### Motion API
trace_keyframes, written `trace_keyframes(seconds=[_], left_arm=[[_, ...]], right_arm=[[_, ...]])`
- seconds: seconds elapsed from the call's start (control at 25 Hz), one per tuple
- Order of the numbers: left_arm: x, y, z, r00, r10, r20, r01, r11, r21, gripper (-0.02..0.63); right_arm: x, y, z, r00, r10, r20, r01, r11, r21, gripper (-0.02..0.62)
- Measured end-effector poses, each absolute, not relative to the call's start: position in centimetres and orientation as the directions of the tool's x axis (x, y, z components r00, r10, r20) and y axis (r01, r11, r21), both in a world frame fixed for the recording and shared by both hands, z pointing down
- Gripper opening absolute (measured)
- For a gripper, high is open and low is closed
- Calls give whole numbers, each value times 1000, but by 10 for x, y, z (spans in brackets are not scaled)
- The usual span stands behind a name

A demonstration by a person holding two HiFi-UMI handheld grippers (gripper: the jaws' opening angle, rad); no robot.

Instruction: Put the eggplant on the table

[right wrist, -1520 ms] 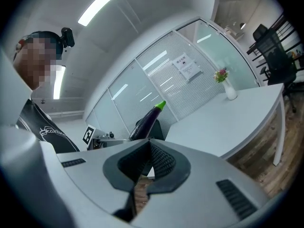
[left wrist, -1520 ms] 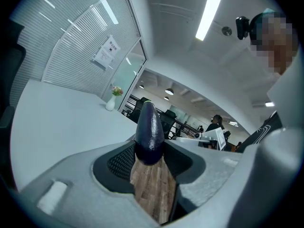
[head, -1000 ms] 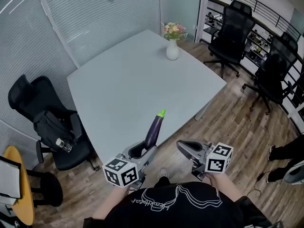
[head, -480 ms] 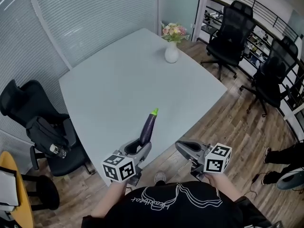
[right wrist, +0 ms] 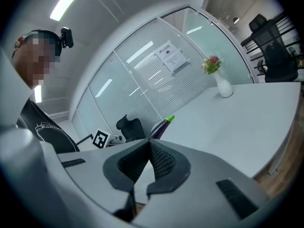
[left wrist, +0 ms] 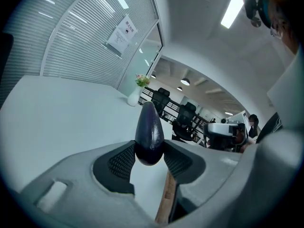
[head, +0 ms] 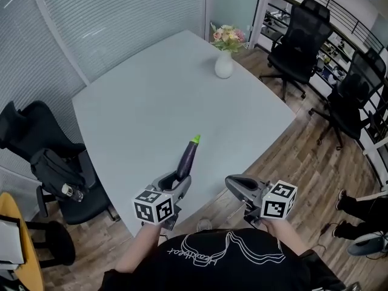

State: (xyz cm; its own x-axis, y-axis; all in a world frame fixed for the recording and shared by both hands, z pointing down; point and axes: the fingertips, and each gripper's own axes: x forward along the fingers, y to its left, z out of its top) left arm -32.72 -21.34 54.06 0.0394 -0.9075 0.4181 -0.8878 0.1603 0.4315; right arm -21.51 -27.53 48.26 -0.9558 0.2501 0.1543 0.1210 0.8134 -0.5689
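Left gripper: ribbed black pads pressed on either side of the blunt end of the dark purple eggplant. The jaws stand moderately apart, gripping it. In the head view the eggplant sits lower centre, green stem tip toward the upper right, over the near edge of the pale grey table. Contact with the tabletop cannot be told.

Right gripper: pad tips meet, nothing between them. It hangs off the table edge at lower right.

White vase of flowers stands at the table's far corner, upper centre.

The left gripper has carried the eggplant farther in over the table.
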Motion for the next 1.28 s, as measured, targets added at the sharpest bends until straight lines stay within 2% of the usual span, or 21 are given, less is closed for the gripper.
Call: trace_keyframes(seconds=[0.88, 1.28], left_arm=[[-358, -229, 628, 38, -823, 567, -868, 254, 427, 193], [-364, -231, 672, 29, -746, 665, -880, 297, 371, 193]], right_arm=[[-227, -300, 504, -960, 224, 168, 78, 790, -608, 9], [-224, -311, 515, -957, 229, 178, 70, 778, -625, 9]])
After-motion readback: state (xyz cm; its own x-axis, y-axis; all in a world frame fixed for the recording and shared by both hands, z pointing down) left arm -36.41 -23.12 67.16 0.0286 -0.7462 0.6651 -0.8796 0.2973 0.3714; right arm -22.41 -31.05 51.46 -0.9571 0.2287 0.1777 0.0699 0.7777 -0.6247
